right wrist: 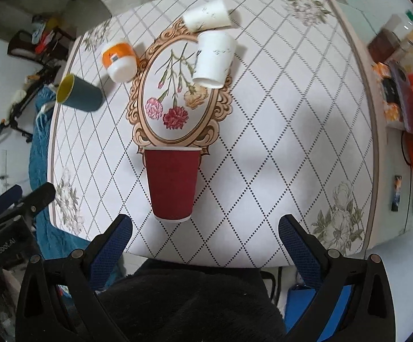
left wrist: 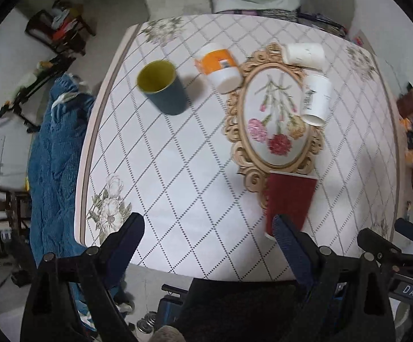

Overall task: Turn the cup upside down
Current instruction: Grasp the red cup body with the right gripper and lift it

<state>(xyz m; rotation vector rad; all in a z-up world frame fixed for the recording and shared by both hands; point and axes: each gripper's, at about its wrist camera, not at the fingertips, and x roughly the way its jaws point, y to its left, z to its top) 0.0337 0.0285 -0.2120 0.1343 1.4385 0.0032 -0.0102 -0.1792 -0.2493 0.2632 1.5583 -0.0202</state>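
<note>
The left gripper (left wrist: 209,233) was held above the near edge of the table (left wrist: 178,171), with its two fingers spread wide and nothing between them. The right gripper (right wrist: 205,230) was held in the same way over the near edge, its blue-padded fingers (right wrist: 112,245) also wide apart and empty. In the left wrist view, a part of the right gripper showed at the lower right corner; in the right wrist view, the left one showed at the left side.

The red cup (right wrist: 172,183) lay on its side on the table, just in front of the right gripper. Its open mouth pointed away, toward the oval floral mat (right wrist: 178,91), and its rim overlapped the near end of this mat. In the left wrist view the cup's base was partly hidden behind the right finger of the left gripper.

Further back, two white cups lay on their sides: one (right wrist: 215,57) on the right edge of the mat, the other (right wrist: 208,15) at its far end. An orange and white cup (right wrist: 119,61) lay left of the mat. A dark teal cup (right wrist: 78,92) with a yellow inside was near the left edge of the table. Nothing stood between the right gripper and the red cup.
</note>
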